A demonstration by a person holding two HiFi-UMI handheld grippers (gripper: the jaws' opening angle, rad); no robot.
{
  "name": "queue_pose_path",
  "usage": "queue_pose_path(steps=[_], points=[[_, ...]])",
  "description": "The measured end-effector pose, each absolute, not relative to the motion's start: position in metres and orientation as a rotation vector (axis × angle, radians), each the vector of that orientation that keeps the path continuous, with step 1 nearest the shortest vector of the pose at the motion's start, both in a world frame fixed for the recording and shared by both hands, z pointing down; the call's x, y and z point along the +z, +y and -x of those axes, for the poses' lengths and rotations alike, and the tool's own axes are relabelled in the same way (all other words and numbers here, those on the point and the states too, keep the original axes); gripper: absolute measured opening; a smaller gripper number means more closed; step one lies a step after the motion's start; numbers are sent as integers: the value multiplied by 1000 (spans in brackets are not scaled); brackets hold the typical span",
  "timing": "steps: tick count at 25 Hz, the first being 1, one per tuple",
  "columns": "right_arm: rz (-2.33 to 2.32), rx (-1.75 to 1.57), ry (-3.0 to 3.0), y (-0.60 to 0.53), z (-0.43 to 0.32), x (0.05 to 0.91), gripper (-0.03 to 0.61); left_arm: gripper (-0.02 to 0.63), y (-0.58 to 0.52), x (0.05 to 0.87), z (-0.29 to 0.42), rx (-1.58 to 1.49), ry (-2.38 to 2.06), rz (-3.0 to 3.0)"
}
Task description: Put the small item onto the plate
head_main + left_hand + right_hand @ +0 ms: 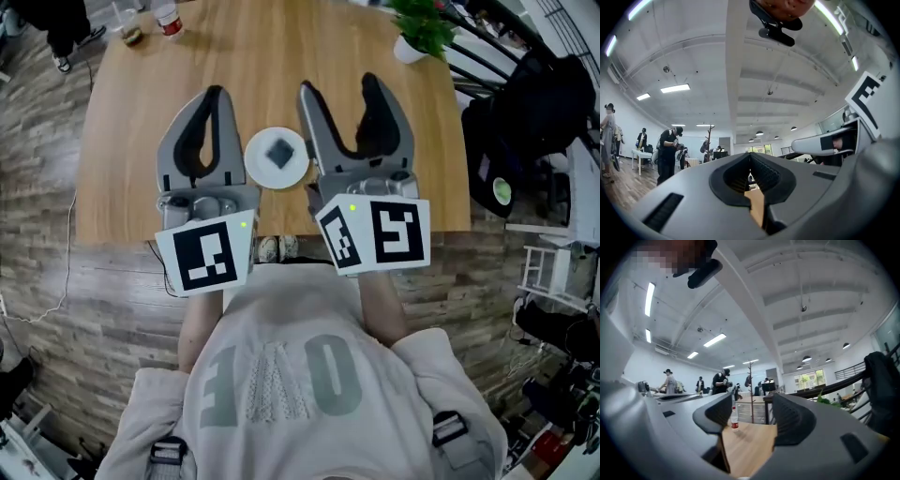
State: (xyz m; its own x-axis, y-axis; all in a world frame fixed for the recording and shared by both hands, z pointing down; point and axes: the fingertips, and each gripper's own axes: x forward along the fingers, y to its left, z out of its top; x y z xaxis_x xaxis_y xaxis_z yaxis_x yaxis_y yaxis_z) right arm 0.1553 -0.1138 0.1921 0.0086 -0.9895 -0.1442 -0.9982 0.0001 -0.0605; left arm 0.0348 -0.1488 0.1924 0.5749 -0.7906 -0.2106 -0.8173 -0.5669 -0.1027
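A small white plate (292, 172) lies on the wooden table (225, 56), near its front edge. A small dark grey item (279, 152) rests on the middle of the plate. My left gripper (214, 94) (750, 158) appears just left of the plate, its jaws closed together with nothing between them. To the right of the plate, my right gripper (339, 86) (752, 411) has its jaws spread apart and holds nothing. Both gripper views look level across the room, and neither shows the plate.
A bottle with a red label (167, 17) (734, 418) and a small cup (129, 33) stand at the table's far left. A potted plant (420, 33) sits at the far right corner. A dark chair (539, 112) stands to the right. People (669, 152) stand far off.
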Motion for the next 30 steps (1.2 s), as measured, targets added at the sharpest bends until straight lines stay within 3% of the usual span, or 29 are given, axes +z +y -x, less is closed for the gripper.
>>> queue_pose_path(steps=[3, 4, 6, 30], points=[[2306, 152, 1947, -92, -178, 197, 97, 9, -142, 183, -45, 246, 1288, 2620], [2354, 172, 1919, -86, -182, 200, 56, 9, -139, 181, -47, 249, 1270, 2622], [2404, 186, 1891, -78, -186, 205, 31, 9, -136, 178, -51, 255, 1242, 2625], [2430, 162, 1930, -55, -190, 215, 16, 9, -116, 172, -62, 265, 1195, 2617]])
